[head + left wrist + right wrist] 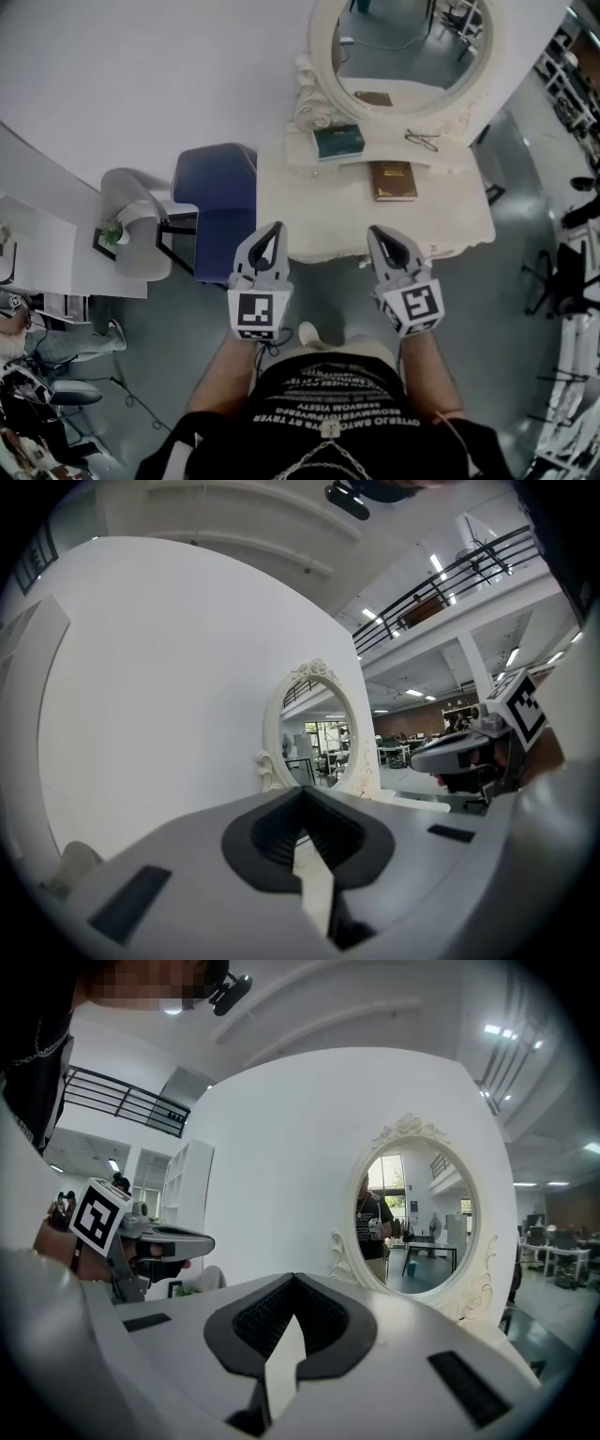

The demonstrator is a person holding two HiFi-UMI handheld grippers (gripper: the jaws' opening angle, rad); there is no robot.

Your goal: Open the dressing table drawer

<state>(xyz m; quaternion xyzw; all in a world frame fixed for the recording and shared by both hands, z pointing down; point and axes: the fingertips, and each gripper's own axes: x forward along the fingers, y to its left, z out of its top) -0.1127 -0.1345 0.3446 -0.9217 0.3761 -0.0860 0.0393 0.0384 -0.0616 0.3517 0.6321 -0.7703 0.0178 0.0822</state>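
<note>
1. Head view shows the dressing table's cream surface (309, 216) in the upper middle of the frame. The drawer would sit under its front edge, just above the two claws. From this steep angle neither a drawer face nor a handle can be made out, so the first job is probably to lower the gaze until the pull shows.
2. The left claw (270, 232) and the right claw (382, 234) hang side by side at centre frame. They are near the front edge but not touching it, and both point almost level at the wall behind. Each has its jaws pressed together on nothing, as both gripper views show.
3. One claw will likely need to spread before it reaches the pull, not while it is against it. If the pull turns out to be a lip or bar, a closed tip hooked behind it may serve.
4. The draw should run straight toward the person's body, level and slow. A skewed tug could jam the drawer and shake the brown book (392, 180), the teal box (338, 142), the glasses (422, 141) and the oval mirror (323, 66).
5. The person stands close, so a step back may be needed. The blue chair (217, 202) touches the surface's left side and limits room there.
</note>
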